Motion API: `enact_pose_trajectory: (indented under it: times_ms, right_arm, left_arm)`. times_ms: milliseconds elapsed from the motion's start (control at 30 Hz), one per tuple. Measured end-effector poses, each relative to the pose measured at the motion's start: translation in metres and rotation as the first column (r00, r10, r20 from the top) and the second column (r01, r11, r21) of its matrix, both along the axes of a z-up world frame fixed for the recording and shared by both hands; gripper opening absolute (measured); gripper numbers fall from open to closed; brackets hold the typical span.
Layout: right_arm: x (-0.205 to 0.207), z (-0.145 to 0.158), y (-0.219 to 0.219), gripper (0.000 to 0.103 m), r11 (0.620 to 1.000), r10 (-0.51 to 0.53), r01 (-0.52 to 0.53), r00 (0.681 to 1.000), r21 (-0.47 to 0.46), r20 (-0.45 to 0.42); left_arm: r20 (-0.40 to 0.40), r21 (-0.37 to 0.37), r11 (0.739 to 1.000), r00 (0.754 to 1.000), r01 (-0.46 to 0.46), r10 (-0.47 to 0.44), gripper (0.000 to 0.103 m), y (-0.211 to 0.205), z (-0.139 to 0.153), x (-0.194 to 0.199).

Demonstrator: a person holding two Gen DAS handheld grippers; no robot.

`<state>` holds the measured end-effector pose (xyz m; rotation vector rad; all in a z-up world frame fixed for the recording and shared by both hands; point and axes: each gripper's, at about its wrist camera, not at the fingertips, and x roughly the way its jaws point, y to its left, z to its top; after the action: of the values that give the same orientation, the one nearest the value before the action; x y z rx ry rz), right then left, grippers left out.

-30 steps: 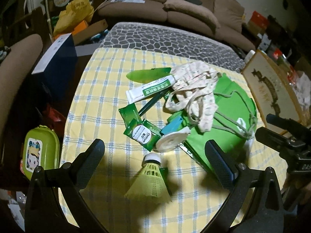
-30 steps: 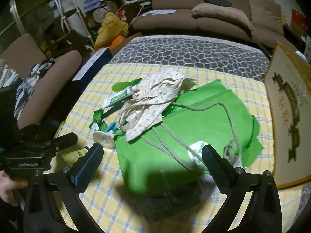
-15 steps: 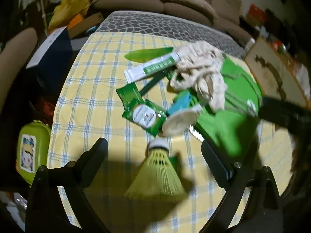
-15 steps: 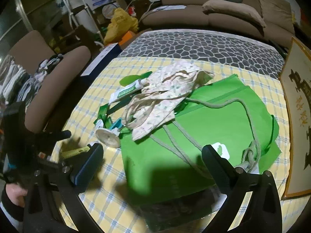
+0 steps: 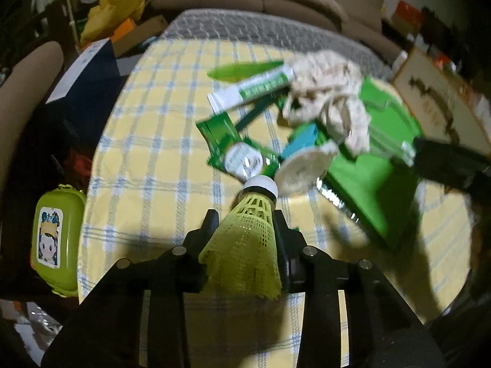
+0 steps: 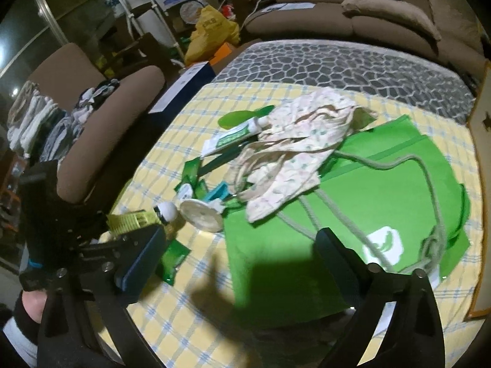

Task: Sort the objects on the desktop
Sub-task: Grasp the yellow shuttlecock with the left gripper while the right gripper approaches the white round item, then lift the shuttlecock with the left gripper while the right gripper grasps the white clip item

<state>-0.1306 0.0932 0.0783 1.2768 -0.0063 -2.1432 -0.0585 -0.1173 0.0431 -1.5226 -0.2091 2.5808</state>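
A yellow-green shuttlecock (image 5: 248,239) with a white cork lies between the fingers of my left gripper (image 5: 245,217). The jaws are closing and the pads press its skirt from both sides. In the right wrist view the shuttlecock (image 6: 135,220) shows at the left, held in that gripper. My right gripper (image 6: 241,239) hangs over the near corner of a green drawstring bag (image 6: 368,190). Its jaws are wide and closing slightly, with nothing gripped. A floral cloth pouch (image 6: 291,141) lies on the bag. Beside it are a toothpaste tube (image 5: 251,89), green sachets (image 5: 224,135) and a white disc (image 5: 300,168).
The table wears a yellow checked cloth (image 5: 159,153). A green lunch box (image 5: 56,236) sits off its left edge, with a dark blue box (image 5: 89,82) beyond. A framed picture (image 6: 481,184) lies at the right edge. An armchair (image 6: 101,128) and a sofa (image 6: 383,21) surround the table.
My left gripper sank onto the shuttlecock and its jaws came together on the skirt. The right gripper tipped down and moved closer over the green bag.
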Motion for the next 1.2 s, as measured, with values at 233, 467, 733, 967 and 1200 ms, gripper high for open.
enact_pose_trajectory:
  times_ms: [233,467,733,967,1200]
  right_arm:
    - [-0.012,-0.018,-0.012,0.052,0.995,0.01,0.003,0.992,-0.103,0.123]
    - [-0.026,-0.031,-0.022,0.048,0.984,-0.009,0.043,0.982,-0.175,0.188]
    - [-0.032,-0.042,-0.035,0.044,0.98,-0.002,0.043,0.978,-0.192,0.209]
    - [-0.031,-0.049,-0.039,0.046,0.977,0.005,0.043,0.974,-0.207,0.227]
    - [-0.025,-0.047,-0.046,0.065,0.978,0.04,0.003,0.979,-0.21,0.198]
  left_arm:
    - [-0.031,0.132,0.991,0.999,-0.033,0.037,0.032,-0.016,0.007,-0.003]
    - [-0.035,0.191,0.981,0.998,-0.038,0.045,0.032,-0.018,0.003,-0.012]
    - [-0.002,0.199,0.98,1.0,-0.024,0.025,0.033,-0.012,-0.009,-0.02]
    - [0.014,0.212,0.977,1.0,-0.03,0.027,0.033,-0.013,-0.013,-0.019]
    - [0.004,0.272,0.956,0.993,-0.112,0.116,0.033,-0.037,-0.005,-0.012]
